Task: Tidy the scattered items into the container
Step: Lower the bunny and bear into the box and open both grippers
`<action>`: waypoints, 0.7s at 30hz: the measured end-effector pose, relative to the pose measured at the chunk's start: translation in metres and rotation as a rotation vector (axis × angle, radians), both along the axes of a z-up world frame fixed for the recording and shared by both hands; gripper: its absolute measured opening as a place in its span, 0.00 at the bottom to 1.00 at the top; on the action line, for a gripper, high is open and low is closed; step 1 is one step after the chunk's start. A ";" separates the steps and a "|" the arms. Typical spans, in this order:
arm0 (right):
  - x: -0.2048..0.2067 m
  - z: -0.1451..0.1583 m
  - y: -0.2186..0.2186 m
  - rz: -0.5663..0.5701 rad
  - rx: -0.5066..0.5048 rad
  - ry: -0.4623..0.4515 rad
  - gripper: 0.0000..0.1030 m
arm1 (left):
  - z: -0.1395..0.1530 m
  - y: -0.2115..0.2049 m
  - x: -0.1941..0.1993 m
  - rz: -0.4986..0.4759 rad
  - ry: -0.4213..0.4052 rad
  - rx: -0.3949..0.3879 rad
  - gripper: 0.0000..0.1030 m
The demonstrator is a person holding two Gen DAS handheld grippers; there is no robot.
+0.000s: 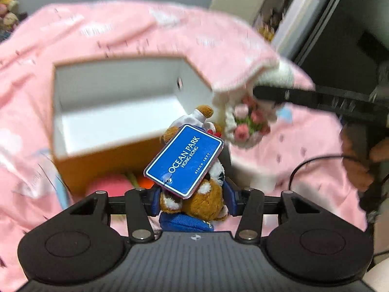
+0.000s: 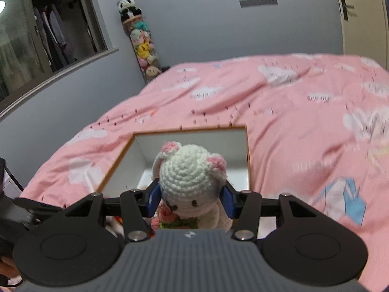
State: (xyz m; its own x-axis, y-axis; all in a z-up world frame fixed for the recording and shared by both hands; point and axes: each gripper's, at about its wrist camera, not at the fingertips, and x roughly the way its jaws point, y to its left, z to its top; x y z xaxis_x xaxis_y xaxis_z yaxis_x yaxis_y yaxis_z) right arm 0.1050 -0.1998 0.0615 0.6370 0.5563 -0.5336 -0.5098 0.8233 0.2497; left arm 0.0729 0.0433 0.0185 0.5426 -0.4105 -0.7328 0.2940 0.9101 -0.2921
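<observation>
An open box (image 1: 116, 112) with white inner walls and an orange-brown outside sits on a pink bedspread (image 1: 121, 29) printed with clouds; in the right wrist view the same box (image 2: 136, 160) lies straight ahead, and what shows of its white floor looks bare, though motion blur and the toy in front hide much of it. The left gripper (image 1: 192, 199) is closed narrowly on a brown plush animal (image 1: 206, 194) in blue clothing, its blue pads pressed to either side of the toy's head; a blue tag (image 1: 184, 163) reading "OCEAN PARK HONG KONG" lies across the toy, toward the box's near right corner. Below the box's near wall, on the bedspread, lie a pink round item (image 1: 109, 185) and an orange one (image 1: 145, 182), too blurred to name. The right gripper (image 2: 192, 199) is clamped on a white crocheted bunny (image 2: 189, 175) with pink ears, pads at both sides of its head, a small bunch of pink crocheted flowers (image 2: 167, 216) at its front. From the left wrist view the bunny (image 1: 245, 121) hangs by the box's right wall, just outside the rim, the right gripper's black finger (image 1: 291, 95) reaching in from the right. The box mouth stands open and unobstructed, with bedspread spreading wide beyond its far edge and to the right; a grey wall (image 2: 218, 24) and a column of stacked plush toys (image 2: 143, 46) stand well back.
</observation>
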 end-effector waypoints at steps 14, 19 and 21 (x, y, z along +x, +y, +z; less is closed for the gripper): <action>0.085 0.000 0.036 0.029 -0.026 0.127 0.52 | 0.019 0.013 0.078 0.159 -0.187 -0.004 0.55; 0.119 -0.034 0.056 0.058 -0.155 0.227 0.52 | -0.015 0.013 0.124 0.144 -0.059 -0.044 0.55; 0.130 -0.044 0.061 0.077 -0.191 0.267 0.52 | -0.027 0.008 0.137 0.135 -0.011 -0.048 0.55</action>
State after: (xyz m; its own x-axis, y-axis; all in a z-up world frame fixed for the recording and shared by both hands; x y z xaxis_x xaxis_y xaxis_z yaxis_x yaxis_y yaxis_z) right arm 0.2347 -0.1385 0.0171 0.4207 0.4709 -0.7754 -0.5096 0.8298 0.2275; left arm 0.2101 0.0511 -0.0085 0.6031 -0.3678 -0.7078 0.1734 0.9266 -0.3337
